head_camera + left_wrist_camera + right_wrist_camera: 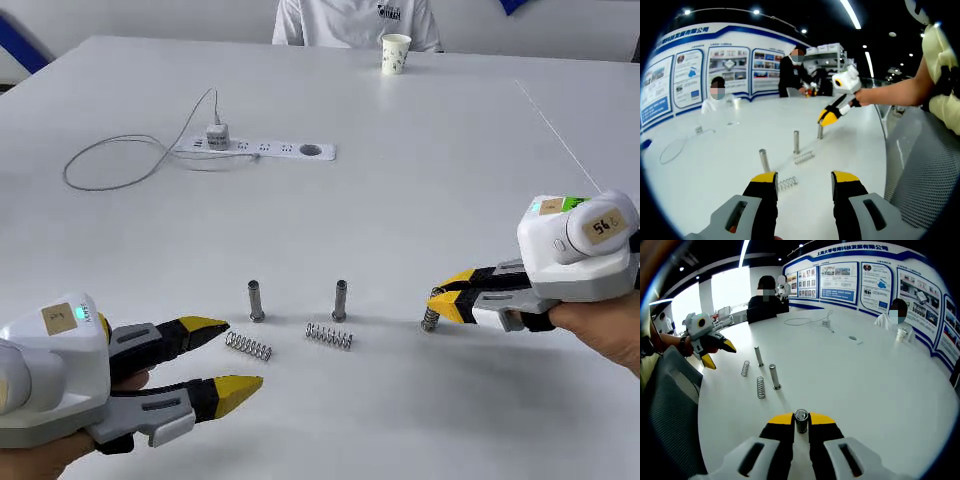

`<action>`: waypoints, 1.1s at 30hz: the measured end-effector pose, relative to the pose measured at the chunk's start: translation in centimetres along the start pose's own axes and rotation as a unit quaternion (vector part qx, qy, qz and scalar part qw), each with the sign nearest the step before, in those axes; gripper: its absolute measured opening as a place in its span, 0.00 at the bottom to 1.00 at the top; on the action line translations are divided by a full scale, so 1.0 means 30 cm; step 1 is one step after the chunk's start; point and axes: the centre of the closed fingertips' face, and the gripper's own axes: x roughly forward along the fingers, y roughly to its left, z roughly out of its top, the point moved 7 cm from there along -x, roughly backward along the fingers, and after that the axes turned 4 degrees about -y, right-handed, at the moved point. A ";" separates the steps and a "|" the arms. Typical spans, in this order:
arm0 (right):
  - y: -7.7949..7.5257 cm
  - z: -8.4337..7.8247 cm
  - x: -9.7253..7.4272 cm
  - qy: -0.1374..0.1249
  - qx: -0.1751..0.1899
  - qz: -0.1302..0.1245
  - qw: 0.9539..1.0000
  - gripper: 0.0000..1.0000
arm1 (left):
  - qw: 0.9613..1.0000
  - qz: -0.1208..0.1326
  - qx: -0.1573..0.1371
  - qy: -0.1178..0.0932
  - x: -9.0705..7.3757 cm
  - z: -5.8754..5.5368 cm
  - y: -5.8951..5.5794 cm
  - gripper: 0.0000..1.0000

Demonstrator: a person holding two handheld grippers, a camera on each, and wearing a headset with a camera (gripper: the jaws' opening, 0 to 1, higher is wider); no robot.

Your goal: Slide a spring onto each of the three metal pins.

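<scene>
— Spring [801, 422] on the right: where is it?
— Standing upright between the right gripper [440, 303] tips, the jaws closed against it. That gripper's own view looks down on the coil's top; the head view gives its side.
— And the left gripper [804, 176]?
— Jaws wide, holding nothing. A loose spring [787, 183] lies just ahead, a second spring [803, 158] beyond it, beside the near pin [763, 160] and the far pin [796, 142].

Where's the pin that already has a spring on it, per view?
Head view: short grey metal pin wearing a coiled spring, right of centre, at the right gripper.
Left gripper view: pin above centre, under that gripper's tips.
Right gripper view: bottom centre, between the jaws.
Landmark: two bare upright metal pins.
</scene>
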 end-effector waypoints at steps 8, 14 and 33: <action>0.001 -0.012 0.009 0.006 -0.002 -0.001 1.000 0.12 | 1.000 0.001 -0.001 -0.002 0.001 0.003 0.001 0.44; -0.006 -0.017 0.013 0.008 -0.001 -0.002 1.000 0.12 | 1.000 0.001 -0.001 -0.002 -0.001 0.001 0.001 0.44; -0.021 -0.032 0.005 0.011 -0.001 -0.007 1.000 0.16 | 1.000 0.000 -0.001 -0.003 0.000 0.003 0.002 0.44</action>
